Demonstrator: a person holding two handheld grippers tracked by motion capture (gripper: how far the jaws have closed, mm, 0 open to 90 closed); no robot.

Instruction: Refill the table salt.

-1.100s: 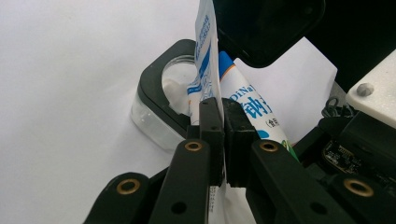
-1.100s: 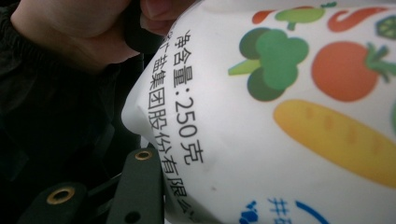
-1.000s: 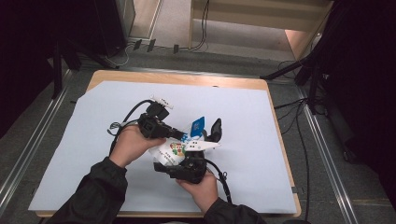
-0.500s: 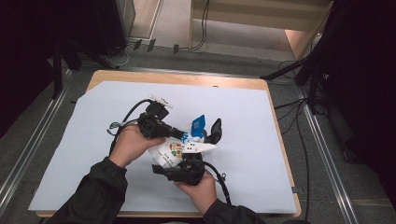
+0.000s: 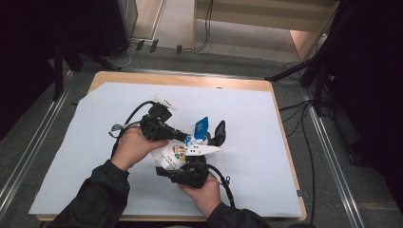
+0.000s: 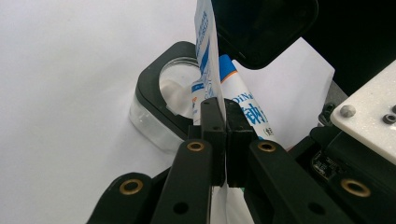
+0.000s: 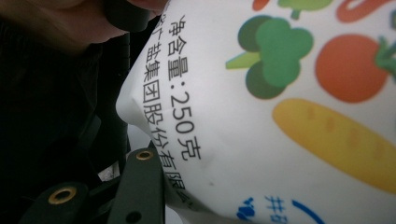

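Left gripper: I have my left gripper (image 6: 219,135) clenched on the top edge of the pouch (image 5: 178,153); in the left gripper view the two black jaws stand pressed together with the thin white and blue film pinched between them.
Right gripper: my right gripper (image 5: 186,167) sits at the near side of the pouch, just below it in the high view. Its jaws have just been closing a little, and the pouch lies between them. In the right gripper view one black jaw lies against the bulging white wall of the pouch; the other jaw I cannot see, so I cannot tell whether the grip is firm.
Pouch: a soft white bag with printed vegetables, black characters and a blue top flap (image 5: 202,127), held up between my two grippers over the middle of the table (image 5: 180,80), slightly towards the near edge.
Container: a small clear container with a black ring top (image 6: 161,105) rests on the white sheet beyond the left jaws, just past the pinched flap.
Sheet: a white sheet (image 5: 85,142) covers most of the wooden table.
Hands: my left hand (image 5: 135,147) comes in from the near left, my right hand (image 5: 204,194) from the near edge.
Cables: a black cable (image 5: 130,116) loops off the left gripper to the far left.
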